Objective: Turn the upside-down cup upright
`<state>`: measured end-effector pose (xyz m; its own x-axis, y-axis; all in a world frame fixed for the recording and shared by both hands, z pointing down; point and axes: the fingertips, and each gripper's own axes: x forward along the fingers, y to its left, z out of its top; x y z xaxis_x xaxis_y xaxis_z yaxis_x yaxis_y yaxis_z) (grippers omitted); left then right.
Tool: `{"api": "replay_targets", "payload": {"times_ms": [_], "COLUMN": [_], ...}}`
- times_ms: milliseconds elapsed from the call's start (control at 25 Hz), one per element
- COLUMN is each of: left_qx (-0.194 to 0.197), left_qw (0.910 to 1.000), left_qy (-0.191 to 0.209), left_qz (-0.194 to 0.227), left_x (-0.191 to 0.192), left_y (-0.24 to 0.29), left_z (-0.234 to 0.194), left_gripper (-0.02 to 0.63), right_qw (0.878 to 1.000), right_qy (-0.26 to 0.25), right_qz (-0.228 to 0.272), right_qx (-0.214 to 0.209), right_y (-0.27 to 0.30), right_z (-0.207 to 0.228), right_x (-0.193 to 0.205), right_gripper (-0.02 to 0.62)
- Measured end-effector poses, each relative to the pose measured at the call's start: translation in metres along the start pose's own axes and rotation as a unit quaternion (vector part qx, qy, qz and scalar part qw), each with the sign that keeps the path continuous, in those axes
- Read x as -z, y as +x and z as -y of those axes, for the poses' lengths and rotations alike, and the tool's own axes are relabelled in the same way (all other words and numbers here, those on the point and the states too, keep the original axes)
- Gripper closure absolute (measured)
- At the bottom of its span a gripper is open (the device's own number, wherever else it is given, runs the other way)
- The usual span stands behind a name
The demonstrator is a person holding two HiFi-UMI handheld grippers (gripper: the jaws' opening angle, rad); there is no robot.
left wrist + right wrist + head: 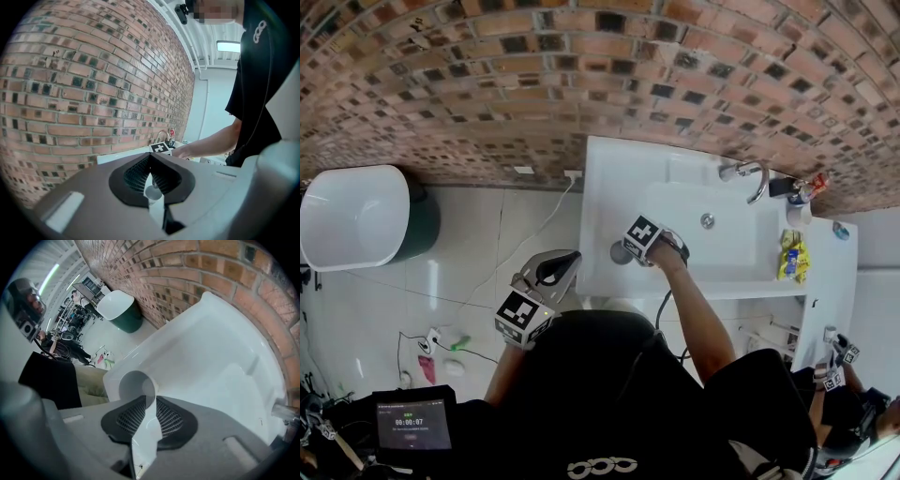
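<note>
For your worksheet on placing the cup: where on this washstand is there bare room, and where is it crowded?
Bare: the counter at its back-left strip, between the basin and the left edge, and the basin floor. Crowded: the right end, around the tap, toiletries and yellow packet.

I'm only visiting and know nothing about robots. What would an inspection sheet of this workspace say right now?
Surface: white washbasin counter with a sunken basin.
Job's things: pale plastic cup at the counter's front-left edge, open mouth showing.
Clutter: yellow packet; small bottles beside the chrome tap.
Grippers: right gripper seemingly pinching the cup's rim; left gripper shut, empty, off the counter.
Cables: white cable across the floor.
Surroundings: brick wall; white tub; timer tablet.
</note>
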<state>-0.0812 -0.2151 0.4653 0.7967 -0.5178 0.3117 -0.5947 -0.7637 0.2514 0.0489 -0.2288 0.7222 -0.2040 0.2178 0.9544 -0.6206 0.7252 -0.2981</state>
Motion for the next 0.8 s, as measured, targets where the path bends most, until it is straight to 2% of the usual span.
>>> {"api": "replay_targets", "payload": {"times_ms": [160,360,640,800], "left_qx": [0.011,0.051,0.112,0.141], "left_qw": [0.9999,0.9986,0.9934,0.9882], "left_qy": [0.006,0.01,0.023,0.06], "left_qz": [0.001,0.008,0.006,-0.005], "left_x": [0.001,-0.004,-0.004,-0.009], "left_y": [0.008,0.002,-0.001,-0.008], "left_z": [0.008,0.007,0.008,0.017], "left_gripper": [0.591,0.591,0.591,0.591], "right_qw": [1.0,0.996,0.98,0.969], "right_qy": [0.007,0.046,0.106,0.135], "right_qz": [0.017,0.06,0.158,0.193], "right_qx": [0.01,0.038,0.064,0.074], "right_y": [-0.008,-0.041,-0.089,-0.101], "right_z": [0.005,-0.008,-0.052,-0.083], "right_x": [0.003,-0.003,0.013,0.036], "right_gripper": [0.545,0.545,0.545,0.543]}}
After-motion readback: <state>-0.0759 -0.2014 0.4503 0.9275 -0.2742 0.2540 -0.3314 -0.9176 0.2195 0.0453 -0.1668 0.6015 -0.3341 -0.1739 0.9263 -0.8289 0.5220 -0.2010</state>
